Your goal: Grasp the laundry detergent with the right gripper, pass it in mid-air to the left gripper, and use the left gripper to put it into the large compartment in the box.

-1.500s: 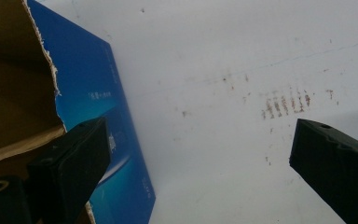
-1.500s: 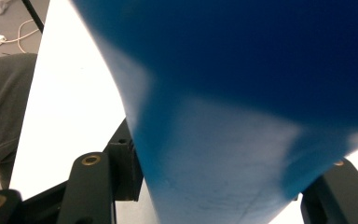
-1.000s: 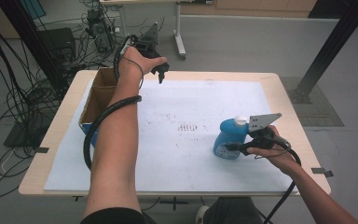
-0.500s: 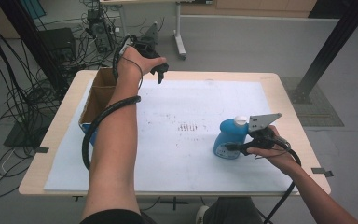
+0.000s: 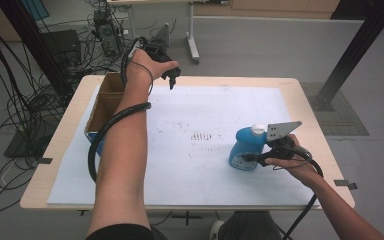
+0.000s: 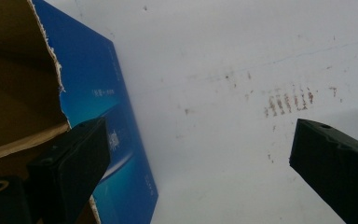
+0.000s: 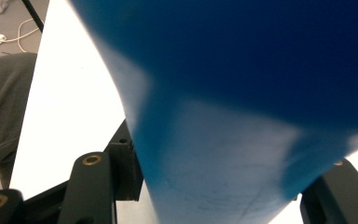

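Bottle [image 5: 247, 147] stands on the table's [image 5: 310, 105] right side, clamped low in my right gripper [image 5: 252, 157], left gripper [image 5: 172, 76] gaping above the box [image 5: 111, 89]; gripped this low, it might tip when lifted.

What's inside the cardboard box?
The cardboard box shows bare brown walls inside. The person's left arm covers part of it, so its bottom is hidden.

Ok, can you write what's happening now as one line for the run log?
right gripper: shut on blue bottle | bottle: upright on table | left gripper: open, empty, beside cardboard box
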Demonstrator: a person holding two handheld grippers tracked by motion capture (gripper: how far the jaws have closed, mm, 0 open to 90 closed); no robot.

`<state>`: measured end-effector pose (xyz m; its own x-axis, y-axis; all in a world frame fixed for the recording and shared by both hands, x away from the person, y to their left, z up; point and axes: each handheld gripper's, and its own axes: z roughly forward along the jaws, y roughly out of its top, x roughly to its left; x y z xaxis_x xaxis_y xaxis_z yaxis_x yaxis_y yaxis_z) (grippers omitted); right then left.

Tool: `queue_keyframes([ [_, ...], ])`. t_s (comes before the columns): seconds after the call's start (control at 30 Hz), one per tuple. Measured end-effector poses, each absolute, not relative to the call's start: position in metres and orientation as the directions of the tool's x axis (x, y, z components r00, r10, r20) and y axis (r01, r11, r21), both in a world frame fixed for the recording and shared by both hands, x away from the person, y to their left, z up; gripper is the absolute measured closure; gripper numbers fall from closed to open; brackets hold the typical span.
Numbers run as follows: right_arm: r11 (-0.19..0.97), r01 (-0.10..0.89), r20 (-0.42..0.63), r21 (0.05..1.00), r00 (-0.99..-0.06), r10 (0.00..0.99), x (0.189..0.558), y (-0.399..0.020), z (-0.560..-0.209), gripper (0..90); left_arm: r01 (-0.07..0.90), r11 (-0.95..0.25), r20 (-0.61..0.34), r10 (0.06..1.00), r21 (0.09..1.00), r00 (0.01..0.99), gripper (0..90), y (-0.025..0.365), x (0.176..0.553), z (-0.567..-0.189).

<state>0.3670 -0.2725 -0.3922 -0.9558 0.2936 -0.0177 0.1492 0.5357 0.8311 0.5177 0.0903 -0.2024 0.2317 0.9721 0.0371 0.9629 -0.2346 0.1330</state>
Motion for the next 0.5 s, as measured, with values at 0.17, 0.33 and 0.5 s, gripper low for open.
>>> queue_keyframes([
  [0.17,0.535,0.149,-0.017,0.832,-0.956,0.293,0.3672,-0.2726,-0.3924,42.3,0.963,-0.235,0.036,0.972,0.135,0.232,5.7,0.088,0.5179,-0.2016],
  [0.33,0.534,0.148,-0.017,0.833,-0.956,0.291,0.3673,-0.2728,-0.3925,42.6,0.962,-0.239,0.04,0.971,0.135,0.236,5.7,0.0872,0.5185,-0.2014],
  [0.5,0.534,0.152,-0.013,0.832,-0.956,0.293,0.3674,-0.2729,-0.3924,43.0,0.961,-0.239,0.04,0.971,0.136,0.236,5.7,0.0874,0.5187,-0.2007],
])
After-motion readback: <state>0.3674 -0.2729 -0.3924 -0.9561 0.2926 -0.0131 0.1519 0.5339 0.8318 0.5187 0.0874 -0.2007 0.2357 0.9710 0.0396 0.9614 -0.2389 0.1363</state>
